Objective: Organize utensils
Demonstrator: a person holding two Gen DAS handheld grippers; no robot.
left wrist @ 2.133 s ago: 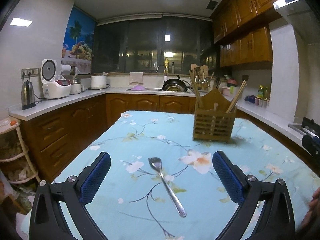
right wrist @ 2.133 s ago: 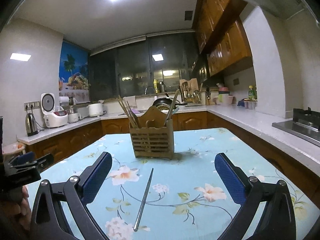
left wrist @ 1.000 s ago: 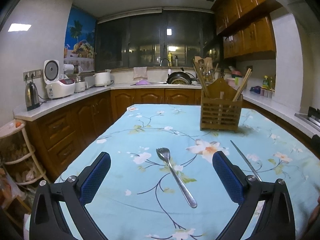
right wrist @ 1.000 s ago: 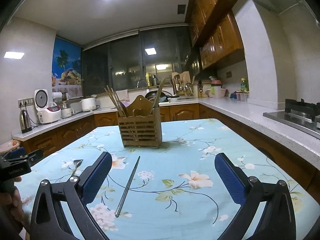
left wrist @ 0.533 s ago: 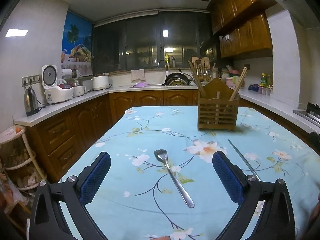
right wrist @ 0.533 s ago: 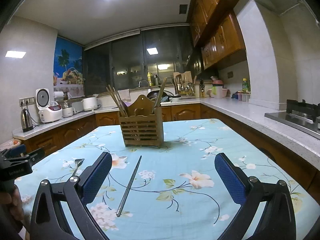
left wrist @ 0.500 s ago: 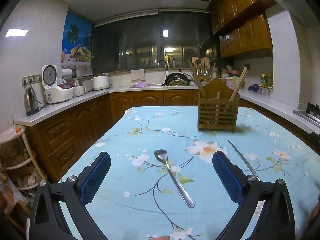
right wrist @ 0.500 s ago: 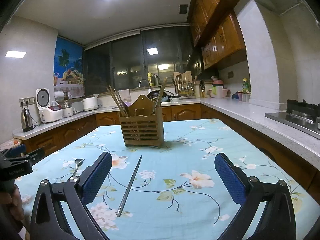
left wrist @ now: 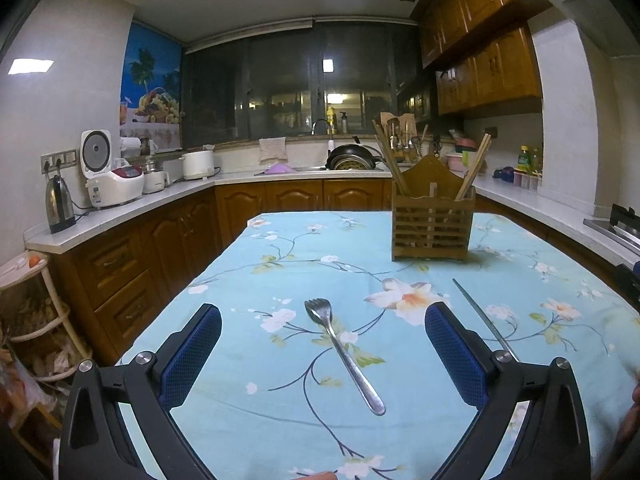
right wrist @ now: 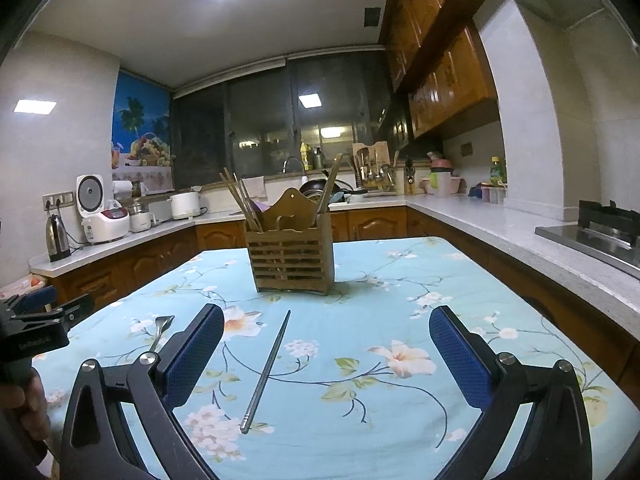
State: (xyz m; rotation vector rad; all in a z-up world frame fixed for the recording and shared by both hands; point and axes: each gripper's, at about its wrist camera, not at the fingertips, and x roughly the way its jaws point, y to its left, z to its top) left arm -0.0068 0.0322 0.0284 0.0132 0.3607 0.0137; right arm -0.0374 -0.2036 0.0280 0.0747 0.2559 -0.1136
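Utensils laid out before a slatted wooden utensil holder (left wrist: 433, 220)

A silver metal fork (left wrist: 343, 354) and a thin metal chopstick (right wrist: 267, 370) are laid flat, apart, on the floral cloth; wooden chopsticks (right wrist: 242, 200) are stood leaning in the holder.

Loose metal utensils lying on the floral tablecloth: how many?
2. A steel fork lies between the left gripper's fingers; a thin metal chopstick lies between the right gripper's. None visibly hidden.

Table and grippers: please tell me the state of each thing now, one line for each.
Fork: flat on the tablecloth, not held.
Metal chopstick: flat on the cloth, not held.
Wooden holder: upright, with chopsticks standing inside.
Left gripper: open, empty.
Right gripper: open, empty.
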